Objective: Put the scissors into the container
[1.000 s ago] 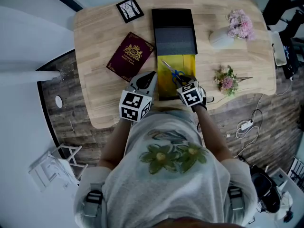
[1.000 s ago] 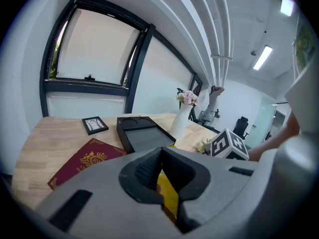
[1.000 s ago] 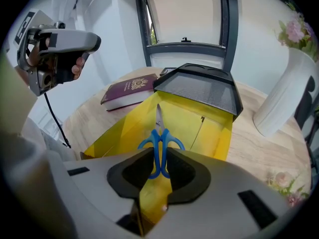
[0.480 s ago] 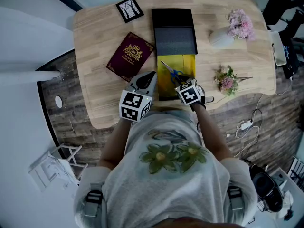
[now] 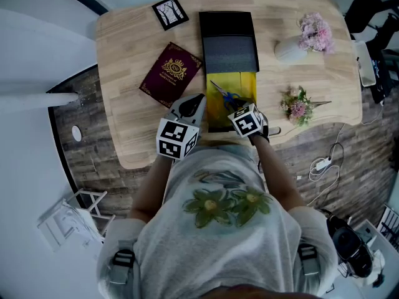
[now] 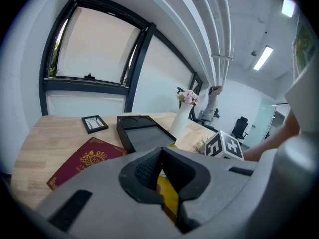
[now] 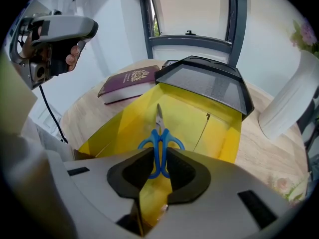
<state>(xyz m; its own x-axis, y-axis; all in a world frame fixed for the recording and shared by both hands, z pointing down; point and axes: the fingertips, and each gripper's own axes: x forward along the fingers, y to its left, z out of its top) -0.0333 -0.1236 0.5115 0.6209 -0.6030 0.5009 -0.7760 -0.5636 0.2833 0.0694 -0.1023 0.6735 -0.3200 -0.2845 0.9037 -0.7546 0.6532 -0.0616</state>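
The scissors [image 7: 160,142] have blue handles and short metal blades. My right gripper [image 7: 159,158] is shut on the handles, and the blades point away from me over the open yellow container [image 7: 199,116]. In the head view the scissors [image 5: 224,94] hang above the container [image 5: 219,114], just ahead of the right gripper [image 5: 240,109]. My left gripper [image 5: 192,106] sits beside the container's left wall, apart from it. In the left gripper view its jaws [image 6: 160,156] are shut with nothing held, and a strip of yellow container [image 6: 168,195] shows behind them.
A black tray [image 5: 229,42] lies directly beyond the container. A burgundy book [image 5: 171,73] and a small framed picture [image 5: 170,12] lie to the left. A white vase of pink flowers [image 5: 299,42] and a small bouquet [image 5: 298,104] are on the right. The table's front edge [image 5: 143,161] is near my body.
My right gripper has shifted slightly left and away from me with the scissors in it. The left gripper has not moved.
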